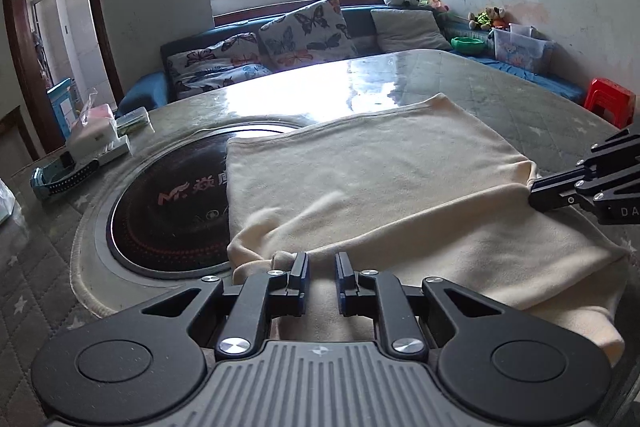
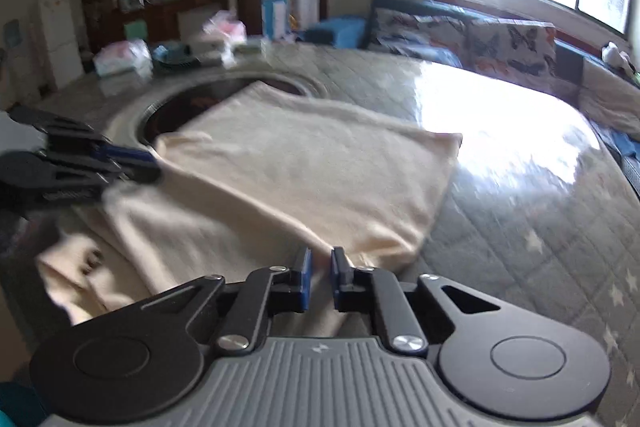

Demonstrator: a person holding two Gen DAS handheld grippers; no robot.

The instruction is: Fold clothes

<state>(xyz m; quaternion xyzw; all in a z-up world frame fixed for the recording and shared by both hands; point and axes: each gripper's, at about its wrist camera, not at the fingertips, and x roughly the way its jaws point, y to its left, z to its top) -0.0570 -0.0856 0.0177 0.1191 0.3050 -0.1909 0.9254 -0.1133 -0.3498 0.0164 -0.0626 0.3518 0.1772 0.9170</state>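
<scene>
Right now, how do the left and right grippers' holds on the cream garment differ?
The left gripper pinches a bunched corner beside the dark round hob; the right gripper pinches a thin fold at the opposite edge, near the quilted cover. The left's jaws look slightly wider than the right's. Both hold one taut ridge of the cream garment.

garment: cream | cushion: butterfly print | stool: red

Black linkage claws with silver screws, blue pads, ribbed grey housing.
</scene>
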